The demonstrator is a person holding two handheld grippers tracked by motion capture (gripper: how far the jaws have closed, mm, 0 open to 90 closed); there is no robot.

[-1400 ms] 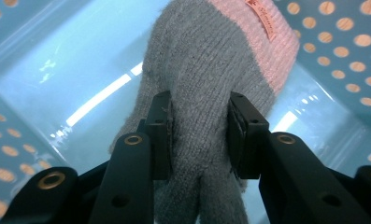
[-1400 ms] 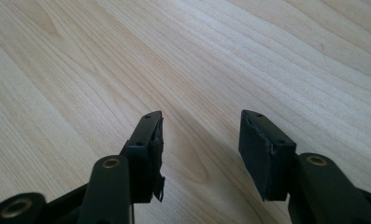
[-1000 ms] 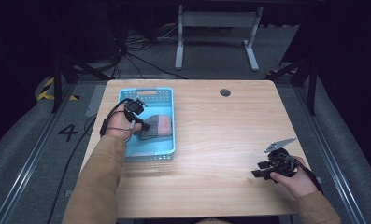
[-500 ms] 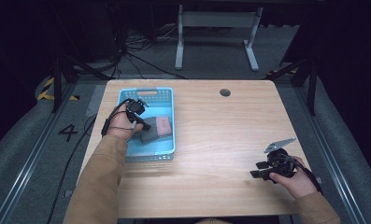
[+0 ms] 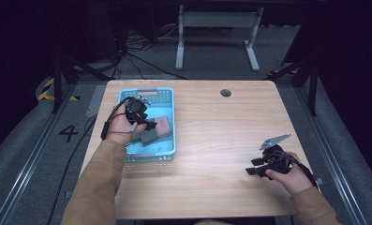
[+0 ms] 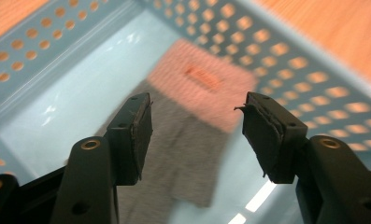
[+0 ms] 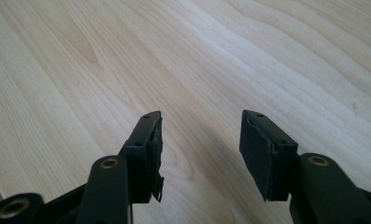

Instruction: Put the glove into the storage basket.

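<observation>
Blue perforated basket (image 5: 167, 101) at the table's (image 5: 212, 136) left holds a grey block (image 6: 183, 154) touching a pink block (image 6: 206, 86). Left gripper (image 6: 195, 123) hovers above the grey block, jaws spread wide, empty. Right gripper (image 7: 199, 147) rests over bare wood, jaws likewise apart.

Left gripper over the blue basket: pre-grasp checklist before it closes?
1. Left gripper jaws open: ok.
2. Grey flat cloth piece lies between the jaws' line of sight: ok.
3. Pink cloth piece beyond it, out of the jaws' path: ok.
4. Contact with the grey piece: cannot tell, image blurred.
5. Perforated blue plastic basket wall clear of the jaws: ok.
6. Right gripper open, holding nothing, over the wooden table: ok.
</observation>
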